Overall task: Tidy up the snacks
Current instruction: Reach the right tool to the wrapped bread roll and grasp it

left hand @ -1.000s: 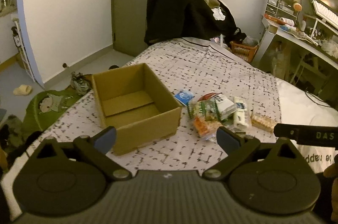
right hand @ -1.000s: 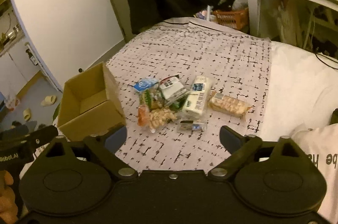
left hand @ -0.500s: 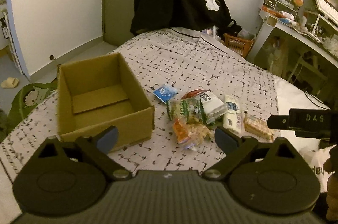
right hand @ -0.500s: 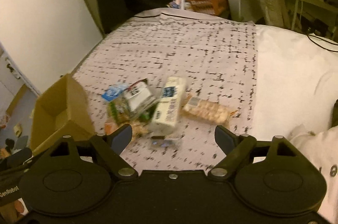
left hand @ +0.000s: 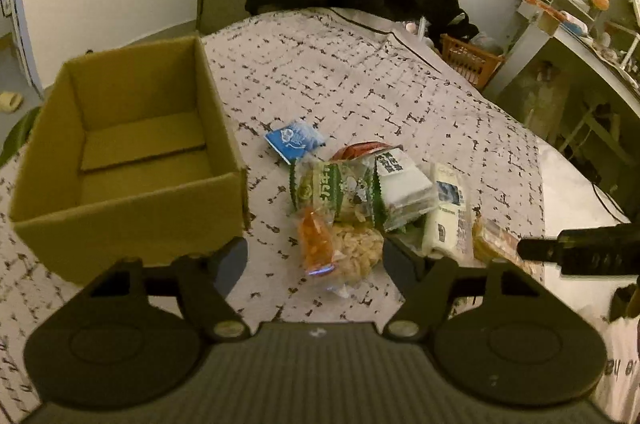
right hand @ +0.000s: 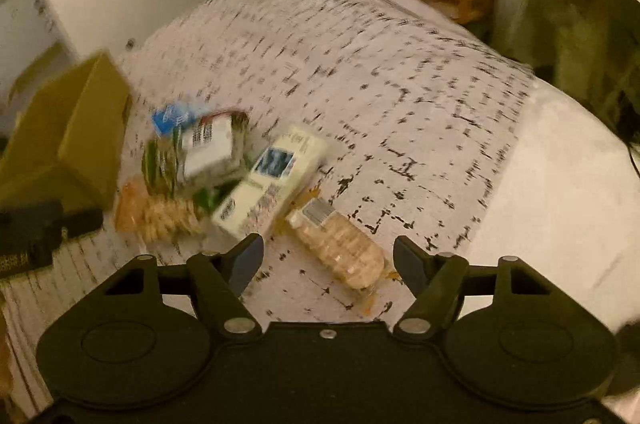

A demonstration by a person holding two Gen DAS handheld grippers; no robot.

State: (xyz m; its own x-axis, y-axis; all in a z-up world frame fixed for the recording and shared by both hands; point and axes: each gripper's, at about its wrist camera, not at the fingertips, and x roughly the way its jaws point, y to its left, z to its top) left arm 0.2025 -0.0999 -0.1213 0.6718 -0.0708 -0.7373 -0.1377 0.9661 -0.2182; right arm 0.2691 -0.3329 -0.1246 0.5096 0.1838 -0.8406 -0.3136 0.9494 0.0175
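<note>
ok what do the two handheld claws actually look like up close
Both look alike: a matte black body with a ribbed centre panel, two round disc housings, and angled black arms with silver pivot screws. The left claw and the right claw both end in dark bluish pads. The left claw's side shows white lettering in the right wrist view, too blurred to read.

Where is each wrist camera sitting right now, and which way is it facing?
Left wrist: behind the left gripper, angled down at the open brown cardboard box and snack pile; the right gripper's black tip shows at right.
Right wrist: behind the right gripper, angled down at the clear cracker sleeve; the left gripper's black body shows at left.
Shared: box, cream rectangular carton, patterned bedspread. Both jaws closing, nothing gripped.
</note>
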